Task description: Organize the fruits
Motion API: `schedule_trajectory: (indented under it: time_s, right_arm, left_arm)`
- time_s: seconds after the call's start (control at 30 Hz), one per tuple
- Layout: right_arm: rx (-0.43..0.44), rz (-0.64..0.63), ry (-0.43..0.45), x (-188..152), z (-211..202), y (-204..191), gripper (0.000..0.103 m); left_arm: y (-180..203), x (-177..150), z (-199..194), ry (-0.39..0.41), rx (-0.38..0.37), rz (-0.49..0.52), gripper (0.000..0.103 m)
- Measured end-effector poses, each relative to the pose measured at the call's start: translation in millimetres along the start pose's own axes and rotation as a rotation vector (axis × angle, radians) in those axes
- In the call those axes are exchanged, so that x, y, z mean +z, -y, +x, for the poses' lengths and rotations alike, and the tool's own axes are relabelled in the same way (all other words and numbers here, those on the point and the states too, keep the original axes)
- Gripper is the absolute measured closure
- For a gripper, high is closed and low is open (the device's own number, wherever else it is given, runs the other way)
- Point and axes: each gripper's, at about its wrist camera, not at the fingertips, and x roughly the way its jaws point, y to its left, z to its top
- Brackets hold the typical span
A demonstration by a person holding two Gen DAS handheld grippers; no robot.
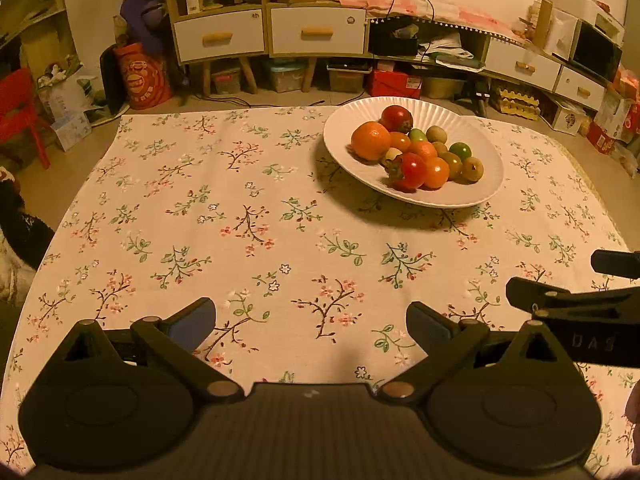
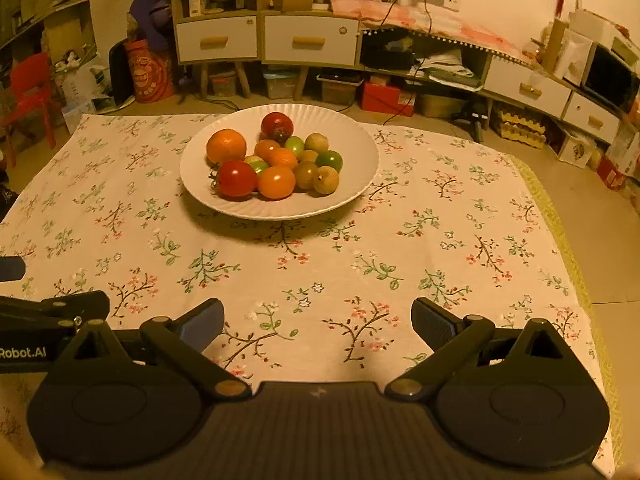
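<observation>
A white ribbed plate stands on the far part of the floral tablecloth. It holds several fruits: a large orange, red persimmons, small oranges, green limes and brownish round fruits. My left gripper is open and empty, low over the cloth near the front edge. My right gripper is open and empty, beside it to the right. Each gripper's side shows in the other's view.
The floral tablecloth covers the low table. Behind it stand cabinets with white drawers, storage boxes on the floor, a red chair at the left and shelves with a microwave at the right.
</observation>
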Motion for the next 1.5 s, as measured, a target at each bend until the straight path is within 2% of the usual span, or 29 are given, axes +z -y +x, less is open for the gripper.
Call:
schedule_trajectory:
  time_s: [1.5]
  right_arm:
    - [-0.003,-0.019,0.009,-0.4,-2.8,-4.3,0.003]
  left_arm:
    - [-0.9,-0.3,-2.9,-0.005,-0.015,-0.017,0.002]
